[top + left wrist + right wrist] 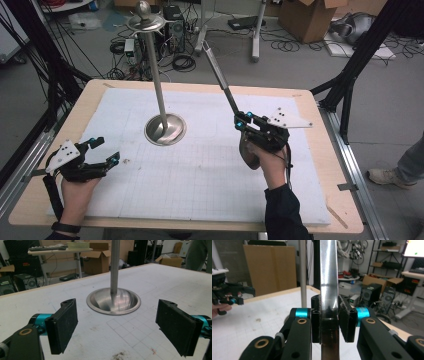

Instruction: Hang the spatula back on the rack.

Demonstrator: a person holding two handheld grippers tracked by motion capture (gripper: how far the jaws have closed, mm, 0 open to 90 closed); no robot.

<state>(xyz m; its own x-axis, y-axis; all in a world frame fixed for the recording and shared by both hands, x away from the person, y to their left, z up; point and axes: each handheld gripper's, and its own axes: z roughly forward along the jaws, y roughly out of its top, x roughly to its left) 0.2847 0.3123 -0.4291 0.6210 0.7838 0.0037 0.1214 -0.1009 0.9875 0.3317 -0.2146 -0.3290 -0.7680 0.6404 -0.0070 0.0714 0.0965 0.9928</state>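
Observation:
A metal stand rises from the middle of the white mat: a round dished base (165,130) (113,301), a thin pole (157,80) (302,270) and a hooked cap with a ball (145,20). My right gripper (241,122) (329,320) is shut on a long metal ladle, held right of the stand. The ladle's handle (217,70) (328,277) slants up and away, and its bowl (248,154) hangs below the jaws. My left gripper (102,150) (116,327) rests low at the mat's left, open, with nothing between its pads and facing the base.
The white gridded mat (210,175) covers a wooden table (345,210). Black frame posts (360,55) stand at both sides. Cables, a cardboard box (310,17) and gear lie on the floor behind. A person's shoe (387,176) is at the far right.

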